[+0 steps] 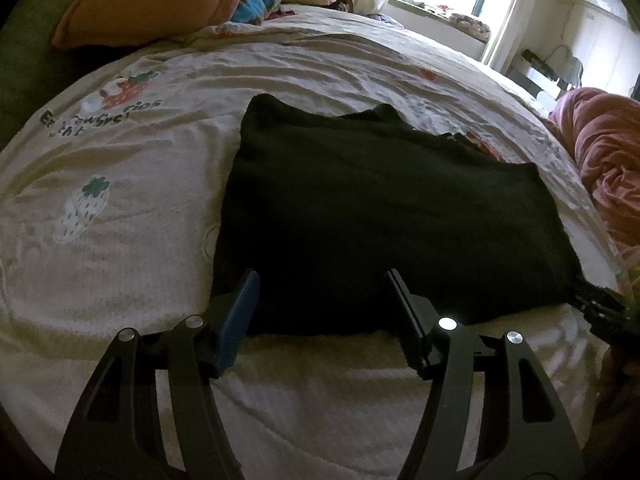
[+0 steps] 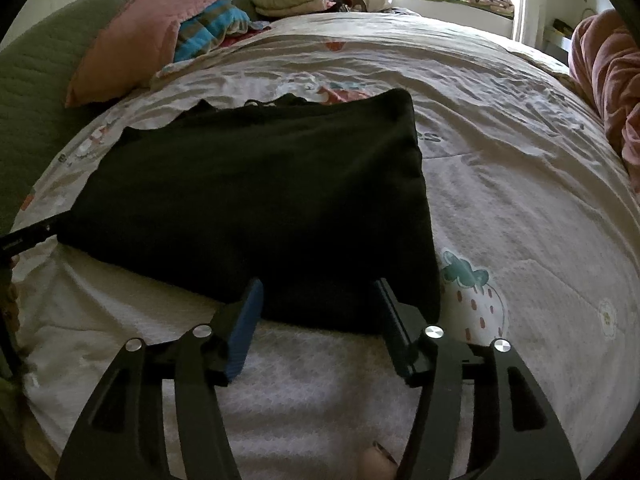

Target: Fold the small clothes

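Already partly folded, by the look of it: black garment (image 1: 360, 216) lies flat on the strawberry-print bedspread (image 1: 120, 200), roughly rectangular, near hem facing both claws. Left gripper (image 1: 320, 280) wide apart, holding nothing, tips over the near-left part of the hem. Right gripper (image 2: 320, 284) likewise spread and unloaded, at the near-right corner. Cannot tell if the tips touch cloth. Step in hand, my judgement: lining up on the near edge for another fold. Next move calls for pinching both points together, lifting evenly, carrying the hem toward the far edge. Pink pillow (image 2: 136, 40) well apart.
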